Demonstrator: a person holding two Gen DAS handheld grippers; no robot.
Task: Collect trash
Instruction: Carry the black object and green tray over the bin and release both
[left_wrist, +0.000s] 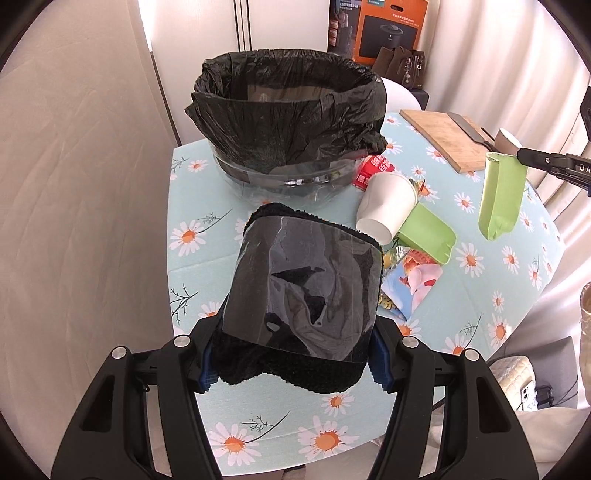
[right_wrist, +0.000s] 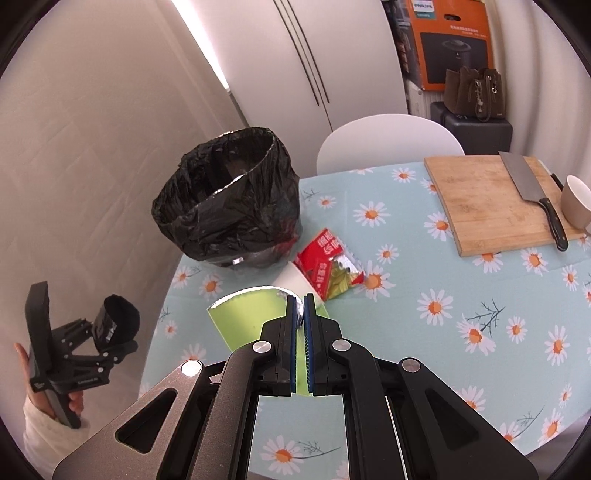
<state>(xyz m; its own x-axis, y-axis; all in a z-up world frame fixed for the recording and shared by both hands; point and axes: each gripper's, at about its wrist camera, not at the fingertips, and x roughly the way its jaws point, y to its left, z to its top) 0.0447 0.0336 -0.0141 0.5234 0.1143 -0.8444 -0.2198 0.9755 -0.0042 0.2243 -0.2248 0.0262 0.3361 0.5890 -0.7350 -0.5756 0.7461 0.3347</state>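
My left gripper (left_wrist: 291, 354) is shut on a black fuzzy roll wrapped in clear plastic film (left_wrist: 306, 291), held above the table short of the bin; it also shows in the right wrist view (right_wrist: 114, 323). The bin (left_wrist: 288, 122), lined with a black bag, stands at the table's far left (right_wrist: 229, 206). My right gripper (right_wrist: 303, 310) is shut on a green packet (right_wrist: 251, 317), seen hanging above the table in the left wrist view (left_wrist: 502, 195). A white paper cup (left_wrist: 388, 206), a second green packet (left_wrist: 428, 232), a red wrapper (right_wrist: 328, 262) and a colourful wrapper (left_wrist: 410, 284) lie on the table.
The round table has a light blue daisy cloth (right_wrist: 443, 332). A wooden cutting board (right_wrist: 491, 203) with a cleaver (right_wrist: 532, 192) and a beige bowl (right_wrist: 576, 203) lie at the far right. A white chair (right_wrist: 388, 140) stands behind the table. Curtains hang on the left.
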